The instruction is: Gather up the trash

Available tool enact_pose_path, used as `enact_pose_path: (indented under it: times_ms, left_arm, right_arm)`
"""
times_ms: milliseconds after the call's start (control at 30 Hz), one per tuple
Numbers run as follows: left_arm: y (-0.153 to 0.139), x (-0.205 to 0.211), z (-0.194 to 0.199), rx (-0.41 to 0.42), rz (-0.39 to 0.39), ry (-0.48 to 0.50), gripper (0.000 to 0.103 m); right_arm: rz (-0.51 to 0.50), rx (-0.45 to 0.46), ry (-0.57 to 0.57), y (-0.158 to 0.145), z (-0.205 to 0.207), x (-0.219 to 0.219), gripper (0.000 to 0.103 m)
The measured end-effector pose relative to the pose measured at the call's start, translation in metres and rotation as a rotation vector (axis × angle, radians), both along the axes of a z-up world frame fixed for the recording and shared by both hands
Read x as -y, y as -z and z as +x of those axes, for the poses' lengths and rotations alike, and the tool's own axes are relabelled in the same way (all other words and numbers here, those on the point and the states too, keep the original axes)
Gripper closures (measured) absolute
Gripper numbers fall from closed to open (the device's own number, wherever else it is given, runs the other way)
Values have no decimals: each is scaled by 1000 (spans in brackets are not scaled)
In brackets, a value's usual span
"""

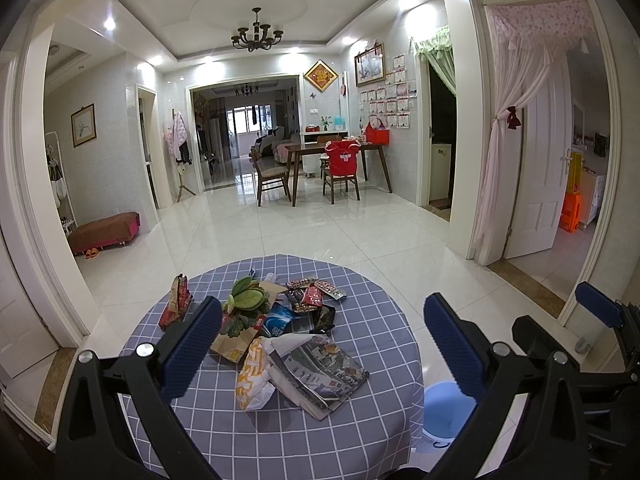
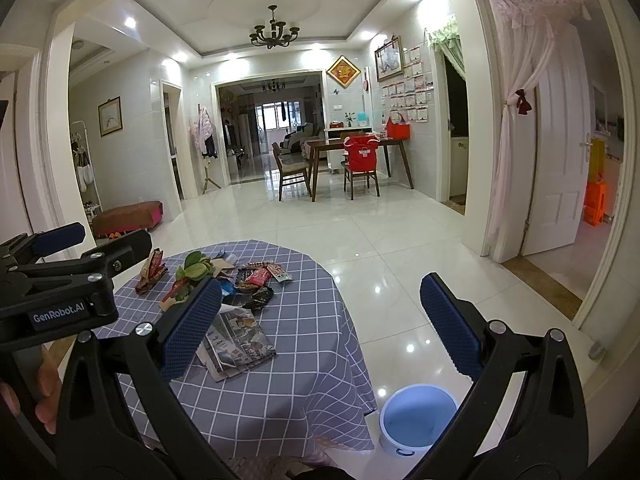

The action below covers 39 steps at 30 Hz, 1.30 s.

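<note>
Both the left gripper and right gripper gape wide, holding nothing. Wrappers, leaves and a newspaper litter the table; beside the table stands a blue bin.

Legible text: "GenRobot.AI", white letters on the black body of the left gripper, seen in the right wrist view at the left edge. Print on the wrappers and the magazine on the table is too small to read (likewise the red wall plaque).
</note>
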<state>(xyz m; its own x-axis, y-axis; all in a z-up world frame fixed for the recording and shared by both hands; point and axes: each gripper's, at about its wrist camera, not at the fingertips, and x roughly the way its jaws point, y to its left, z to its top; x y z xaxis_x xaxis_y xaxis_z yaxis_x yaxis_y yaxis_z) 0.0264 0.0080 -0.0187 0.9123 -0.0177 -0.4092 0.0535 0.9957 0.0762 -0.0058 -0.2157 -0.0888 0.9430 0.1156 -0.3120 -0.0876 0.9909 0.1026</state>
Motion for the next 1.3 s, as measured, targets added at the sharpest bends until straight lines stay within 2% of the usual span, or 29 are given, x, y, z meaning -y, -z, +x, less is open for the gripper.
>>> enact_pose_path:
  times_ms: [400, 800, 1000, 1133, 1233, 1300]
  left_arm:
    - [5, -10, 8, -15, -3, -10, 4]
    - [24, -27, 28, -77, -14, -34, 4]
    - [64, -61, 49, -166, -22, -55, 4]
    - [105, -104, 68, -285, -103, -76, 4]
    - [125, -126, 76, -336, -160, -74, 4]
    - [134, -134, 79, -350, -166, -80, 4]
  right_arm:
    - [-7, -4, -15, 2, 6, -7, 6]
    - [18, -78, -43, 24, 32, -11, 6]
    - [-3, -159, -52, 49, 57, -20, 6]
    - [-19, -231, -63, 75, 78, -31, 6]
    - [-27, -265, -84, 91, 90, -41, 6]
    - [-42, -285, -97, 101, 99, -51, 6]
